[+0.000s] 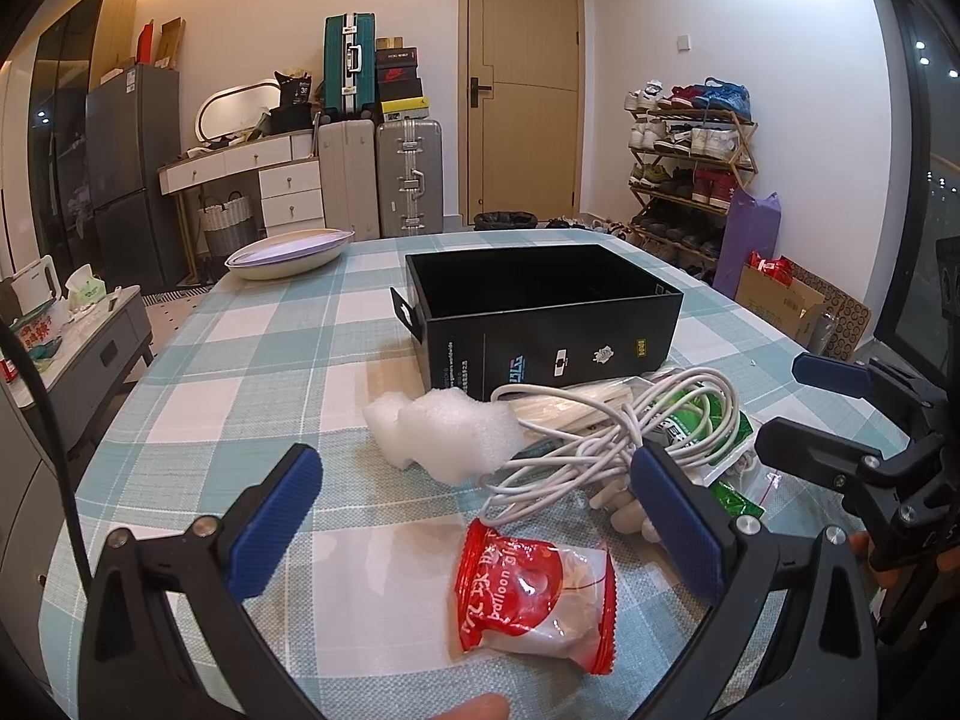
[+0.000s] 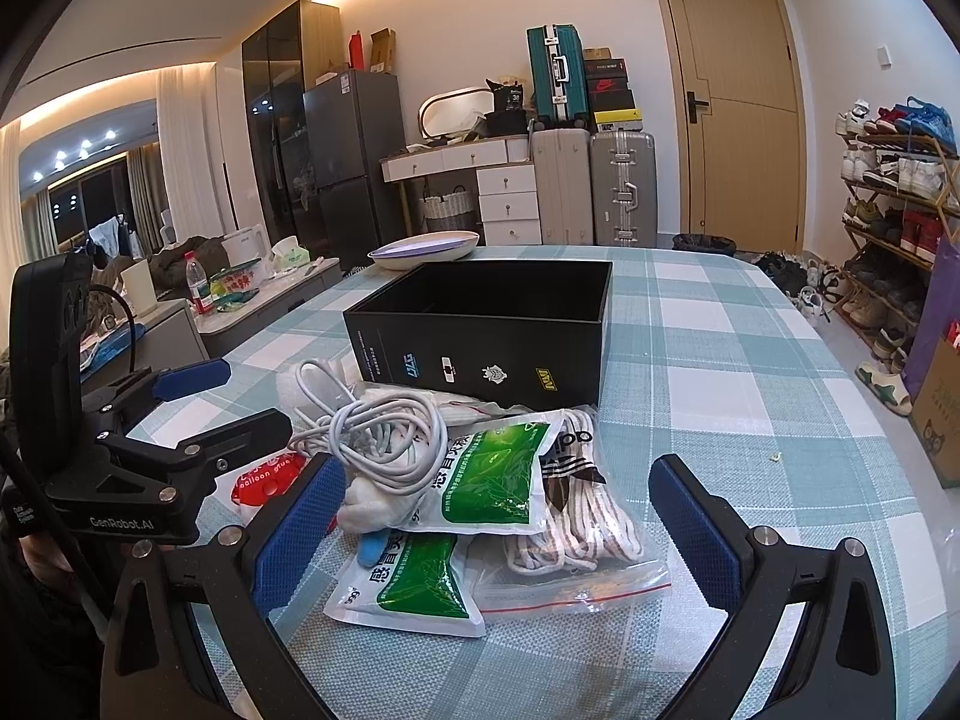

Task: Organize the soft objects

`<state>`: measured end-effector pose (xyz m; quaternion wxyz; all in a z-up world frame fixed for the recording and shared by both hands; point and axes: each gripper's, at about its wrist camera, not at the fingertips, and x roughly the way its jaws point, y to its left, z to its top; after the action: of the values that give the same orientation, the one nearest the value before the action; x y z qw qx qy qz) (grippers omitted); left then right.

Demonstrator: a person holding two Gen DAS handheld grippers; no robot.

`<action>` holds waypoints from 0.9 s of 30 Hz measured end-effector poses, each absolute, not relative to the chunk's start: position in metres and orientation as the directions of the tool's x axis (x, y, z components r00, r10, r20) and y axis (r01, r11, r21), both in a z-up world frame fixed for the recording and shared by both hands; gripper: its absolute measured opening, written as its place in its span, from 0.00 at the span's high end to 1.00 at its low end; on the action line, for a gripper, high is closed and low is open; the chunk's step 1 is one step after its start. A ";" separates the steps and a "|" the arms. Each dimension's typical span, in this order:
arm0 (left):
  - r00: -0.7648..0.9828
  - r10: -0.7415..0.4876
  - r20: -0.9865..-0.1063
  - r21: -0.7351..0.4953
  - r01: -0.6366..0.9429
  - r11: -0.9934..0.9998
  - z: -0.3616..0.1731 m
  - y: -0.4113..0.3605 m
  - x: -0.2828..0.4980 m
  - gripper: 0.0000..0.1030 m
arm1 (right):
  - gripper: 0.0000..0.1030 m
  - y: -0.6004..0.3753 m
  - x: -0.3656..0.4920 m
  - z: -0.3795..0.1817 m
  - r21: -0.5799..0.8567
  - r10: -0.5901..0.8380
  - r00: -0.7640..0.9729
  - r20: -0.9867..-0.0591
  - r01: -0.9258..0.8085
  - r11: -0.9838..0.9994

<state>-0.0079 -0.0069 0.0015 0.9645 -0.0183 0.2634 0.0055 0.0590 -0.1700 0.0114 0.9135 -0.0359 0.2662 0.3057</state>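
Surface [image 1: 252, 360] in teal check stretches out ahead of both my jaws, and by the look of it almost nothing is sorted yet. The black box [image 2: 480, 324] stands straight ahead beyond the pile, open-topped, and what I can see of its inside looks bare.

Everything soft lies in a heap between my jaws and that box. The zip bag of striped laces [image 2: 570, 516] rests between my right jaws, toward their outer side. The green sachets [image 2: 480, 474] overlap it, one half under the other. The coiled white cable [image 1: 606, 438] lies on top of the heap, just past my left jaws' inner finger. The white foam piece [image 1: 444, 432] sits ahead of my left jaws, touching the cable. The red balloon-glue packet [image 1: 534, 594] lies nearest, right between my left jaws.

My left gripper [image 1: 480, 522] is spread wide and holds nothing; my right gripper [image 2: 498, 528] likewise gapes wide and empty. I judge every item has yet to go in.
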 end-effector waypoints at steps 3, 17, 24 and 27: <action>0.861 0.006 -0.509 -0.021 -0.019 1.000 0.002 -0.005 -0.010 0.00 | 0.00 -0.169 0.058 0.014 0.081 0.531 0.678 -0.509 -0.576 0.813; 0.844 -0.012 -0.537 -0.032 -0.006 0.999 0.005 0.005 -0.015 0.00 | 0.00 -0.148 0.064 0.020 0.095 0.531 0.626 -0.572 -0.592 0.800; 0.819 -0.060 -0.570 -0.029 0.052 0.998 -0.002 0.003 -0.015 0.00 | 0.00 -0.133 0.072 0.018 0.100 0.535 0.579 -0.616 -0.616 0.781; 0.806 -0.061 -0.589 -0.008 0.070 0.998 -0.007 -0.002 -0.015 0.00 | 0.00 -0.129 0.072 0.017 0.099 0.537 0.574 -0.618 -0.621 0.777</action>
<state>-0.0148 -0.0022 -0.0069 0.9503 0.0072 0.3094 -0.0345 0.0725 -0.1286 0.0173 0.8847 -0.0647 0.3256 0.3274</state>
